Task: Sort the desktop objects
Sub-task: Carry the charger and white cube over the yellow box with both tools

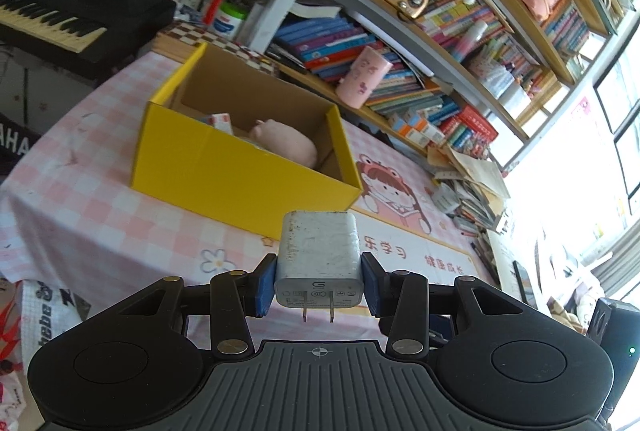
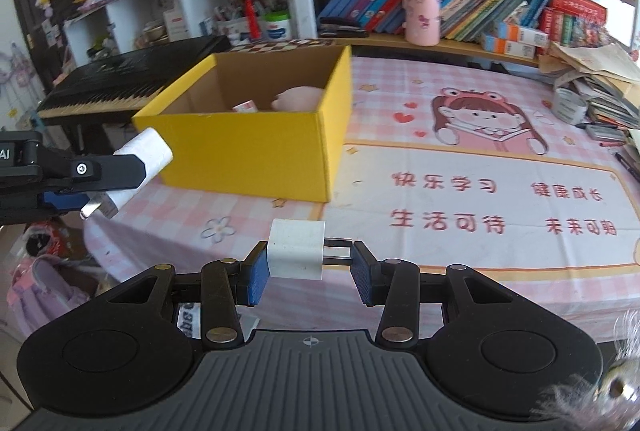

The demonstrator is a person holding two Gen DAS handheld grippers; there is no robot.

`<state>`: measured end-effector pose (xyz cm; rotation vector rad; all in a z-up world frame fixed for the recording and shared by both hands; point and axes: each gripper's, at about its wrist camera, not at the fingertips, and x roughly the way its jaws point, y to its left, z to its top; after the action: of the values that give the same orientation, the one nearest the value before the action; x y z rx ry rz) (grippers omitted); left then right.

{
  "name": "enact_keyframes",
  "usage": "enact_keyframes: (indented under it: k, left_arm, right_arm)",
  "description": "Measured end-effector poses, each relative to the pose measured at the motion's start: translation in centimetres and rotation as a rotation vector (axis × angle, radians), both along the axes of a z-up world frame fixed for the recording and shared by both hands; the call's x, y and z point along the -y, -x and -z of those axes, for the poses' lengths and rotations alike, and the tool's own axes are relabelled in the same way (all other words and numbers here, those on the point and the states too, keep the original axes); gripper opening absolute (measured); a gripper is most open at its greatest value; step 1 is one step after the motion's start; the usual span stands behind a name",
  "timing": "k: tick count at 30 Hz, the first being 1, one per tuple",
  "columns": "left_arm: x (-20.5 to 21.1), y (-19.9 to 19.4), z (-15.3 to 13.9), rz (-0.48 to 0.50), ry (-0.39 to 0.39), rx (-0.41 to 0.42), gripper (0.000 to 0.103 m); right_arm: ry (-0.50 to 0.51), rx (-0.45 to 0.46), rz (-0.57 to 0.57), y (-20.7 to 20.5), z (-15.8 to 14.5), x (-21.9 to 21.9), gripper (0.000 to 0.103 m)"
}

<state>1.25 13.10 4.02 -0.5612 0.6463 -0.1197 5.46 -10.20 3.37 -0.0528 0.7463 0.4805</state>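
My left gripper (image 1: 319,281) is shut on a white charger plug (image 1: 319,257), prongs pointing back at the camera, held above the pink desk mat in front of the yellow box (image 1: 224,167). It also shows at the left of the right wrist view (image 2: 142,167). My right gripper (image 2: 306,265) is shut on a small white plug adapter (image 2: 296,249), its prongs against the right finger, held over the mat near the box's front right corner (image 2: 256,147). The box holds a pink plush (image 1: 286,143) and a small white carton (image 1: 220,121).
A black keyboard (image 1: 56,15) stands left of the box. Bookshelves with books and a pink cup (image 2: 422,11) line the back. A pile of papers and a tape roll (image 2: 568,105) lie at the right. The pink cartoon desk mat (image 2: 480,191) covers the table.
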Motion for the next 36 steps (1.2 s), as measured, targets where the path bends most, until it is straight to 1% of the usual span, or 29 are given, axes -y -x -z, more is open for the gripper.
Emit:
enact_keyframes:
  k: [5, 9, 18, 26, 31, 36]
  left_arm:
    - [-1.3, 1.2, 0.1, -0.052, -0.005, -0.003, 0.042]
    - [-2.3, 1.9, 0.0, -0.087, -0.016, 0.000, 0.042]
    - [-3.4, 2.1, -0.3, -0.115, -0.017, 0.011, 0.042]
    - [-3.8, 0.4, -1.3, -0.109, -0.027, 0.053, 0.042]
    - [-3.9, -1.4, -2.4, -0.106, -0.045, 0.090, 0.042]
    - [-3.8, -3.7, -3.5, -0.113, -0.076, 0.118, 0.042]
  right_arm:
    - [-0.001, -0.023, -0.065, 0.3, 0.2, -1.7, 0.040]
    - [0.005, -0.020, -0.113, 0.6, 0.1, -3.0, 0.040]
    - [-0.011, -0.037, -0.176, 0.5, 0.1, -4.6, 0.040]
    - [-0.028, -0.027, -0.179, -0.3, -0.8, -5.0, 0.040]
    - [-0.040, 0.018, -0.174, -1.8, -1.9, -5.0, 0.040]
    - [-0.060, 0.074, -0.173, -4.3, -3.3, -5.1, 0.040]
